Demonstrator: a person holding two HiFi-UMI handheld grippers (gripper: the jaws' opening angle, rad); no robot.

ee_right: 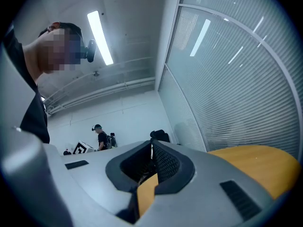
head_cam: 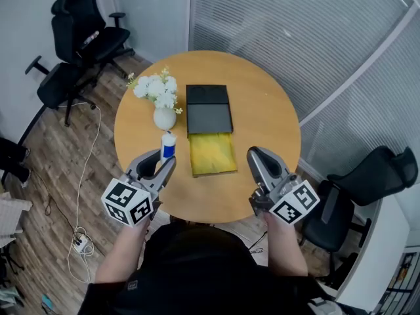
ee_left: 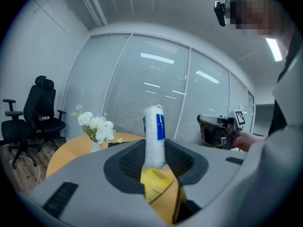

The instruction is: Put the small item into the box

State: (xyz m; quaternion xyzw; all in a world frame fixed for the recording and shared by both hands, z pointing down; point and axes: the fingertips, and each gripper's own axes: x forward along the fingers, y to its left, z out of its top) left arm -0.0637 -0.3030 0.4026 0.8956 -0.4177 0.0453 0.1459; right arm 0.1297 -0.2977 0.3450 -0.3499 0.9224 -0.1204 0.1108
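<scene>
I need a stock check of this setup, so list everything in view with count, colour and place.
table: one, light wood, centre.
box: one, black, mid-table.
yellow flat item: one, in front of the box.
flowers: one bunch, white, in a white vase left of the box.
tube: one, white and blue, upright in the left gripper.
office chairs: three, black, two left, one right.
cable: one, white, floor at left.
left gripper: one, grey, shut on the tube.
right gripper: one, grey, shut, empty, table's near right.
</scene>
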